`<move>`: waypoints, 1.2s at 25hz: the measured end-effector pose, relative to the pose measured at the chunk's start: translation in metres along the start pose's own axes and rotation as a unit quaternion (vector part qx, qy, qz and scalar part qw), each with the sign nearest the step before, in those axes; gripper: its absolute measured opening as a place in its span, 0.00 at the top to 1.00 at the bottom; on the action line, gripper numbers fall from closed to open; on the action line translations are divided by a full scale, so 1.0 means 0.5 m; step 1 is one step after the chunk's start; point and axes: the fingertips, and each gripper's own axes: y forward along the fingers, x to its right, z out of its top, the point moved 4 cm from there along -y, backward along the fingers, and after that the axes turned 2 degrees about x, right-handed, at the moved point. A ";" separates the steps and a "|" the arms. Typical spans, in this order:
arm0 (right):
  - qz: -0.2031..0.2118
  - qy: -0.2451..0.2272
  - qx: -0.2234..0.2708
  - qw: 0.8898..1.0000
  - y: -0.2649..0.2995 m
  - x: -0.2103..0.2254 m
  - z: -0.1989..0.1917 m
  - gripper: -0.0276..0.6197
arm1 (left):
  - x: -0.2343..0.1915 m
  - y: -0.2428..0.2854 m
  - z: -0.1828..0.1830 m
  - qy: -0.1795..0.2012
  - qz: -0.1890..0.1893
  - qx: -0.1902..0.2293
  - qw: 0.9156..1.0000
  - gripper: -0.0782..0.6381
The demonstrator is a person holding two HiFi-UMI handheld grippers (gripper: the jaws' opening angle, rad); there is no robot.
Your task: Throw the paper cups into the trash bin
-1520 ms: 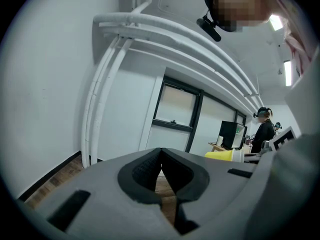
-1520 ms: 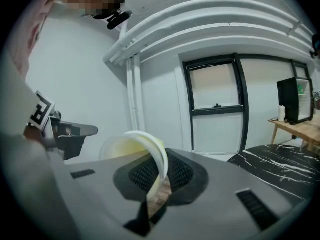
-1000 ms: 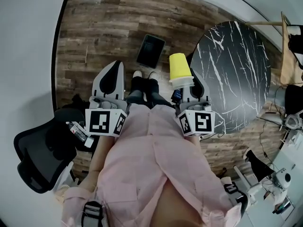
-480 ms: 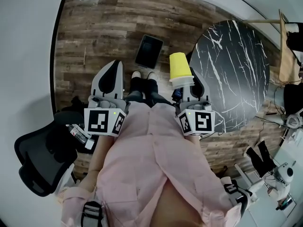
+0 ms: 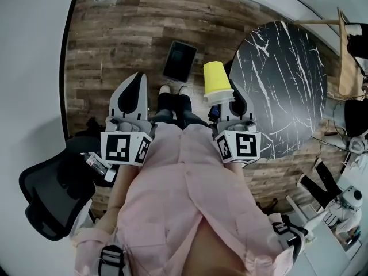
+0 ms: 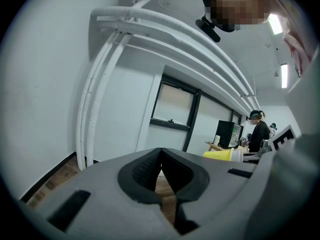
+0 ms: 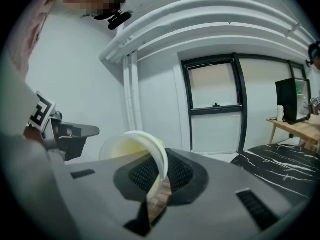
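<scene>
My right gripper [image 5: 223, 102] pinches the rim of the yellow paper cup [image 5: 216, 80] at centre frame. The cup's long axis follows my jaws, base toward the top edge. My left gripper [image 5: 135, 92] is closed and empty.

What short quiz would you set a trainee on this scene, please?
1. True or false: the left claw is shut and empty.
2. Which does the right claw grip? A) a clear plastic bottle; B) the yellow paper cup; C) nothing.
3. Fill in: the black white-veined round table lies on the person's ___ side.
Key: 1 true; 2 B; 3 right.
</scene>
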 end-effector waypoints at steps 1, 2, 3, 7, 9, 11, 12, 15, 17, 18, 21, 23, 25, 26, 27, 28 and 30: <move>0.002 -0.004 0.000 1.000 0.004 0.001 0.001 0.90 | -0.001 0.001 0.000 0.000 0.000 0.000 1.000 0.87; 0.003 -0.010 0.001 1.000 0.009 0.002 0.002 0.90 | -0.001 0.001 0.000 0.000 0.000 -0.001 1.000 0.87; 0.005 -0.017 0.001 1.000 0.015 0.003 0.002 0.90 | -0.003 0.001 0.000 0.001 0.001 -0.002 1.000 0.87; 0.016 -0.036 0.001 0.999 0.043 0.010 0.000 0.90 | -0.012 -0.003 -0.003 0.002 0.006 -0.004 1.000 0.87; 0.024 -0.034 -0.005 0.999 0.060 0.019 -0.004 0.90 | -0.019 -0.006 -0.004 0.003 0.009 -0.005 1.000 0.87; 0.030 -0.029 -0.016 0.999 0.078 0.032 -0.012 0.90 | -0.025 -0.006 -0.005 0.004 0.011 -0.006 1.000 0.87; 0.032 -0.029 -0.022 0.999 0.086 0.040 -0.017 0.90 | -0.027 -0.006 -0.007 0.004 0.012 -0.006 1.000 0.87; 0.038 -0.034 -0.042 0.998 0.104 0.064 -0.036 0.90 | -0.029 -0.006 -0.014 0.001 0.013 -0.011 1.000 0.87; 0.043 -0.032 -0.054 0.997 0.114 0.079 -0.049 0.90 | -0.030 -0.007 -0.019 -0.002 0.013 -0.014 1.000 0.87; 0.045 -0.028 -0.059 0.997 0.119 0.085 -0.055 0.90 | -0.031 -0.008 -0.021 -0.004 0.014 -0.016 1.000 0.87; 0.050 -0.028 -0.074 0.996 0.131 0.097 -0.073 0.90 | -0.032 -0.012 -0.029 -0.007 0.016 -0.022 1.000 0.87; 0.054 -0.030 -0.081 0.995 0.141 0.101 -0.084 0.90 | -0.033 -0.012 -0.033 -0.009 0.018 -0.024 1.000 0.87; 0.058 -0.031 -0.087 0.994 0.152 0.105 -0.096 0.90 | -0.034 -0.010 -0.036 -0.010 0.018 -0.025 0.999 0.87; 0.059 -0.031 -0.090 0.994 0.158 0.106 -0.101 0.90 | -0.034 -0.009 -0.037 -0.010 0.018 -0.026 0.999 0.87; 0.060 -0.032 -0.092 0.993 0.164 0.106 -0.106 0.90 | -0.035 -0.008 -0.039 -0.011 0.018 -0.027 0.999 0.87; 0.062 -0.032 -0.095 0.993 0.169 0.105 -0.110 0.90 | -0.035 -0.008 -0.041 -0.011 0.017 -0.028 0.999 0.87; 0.067 -0.034 -0.099 0.992 0.180 0.102 -0.119 0.90 | -0.036 -0.009 -0.045 -0.013 0.017 -0.031 0.999 0.87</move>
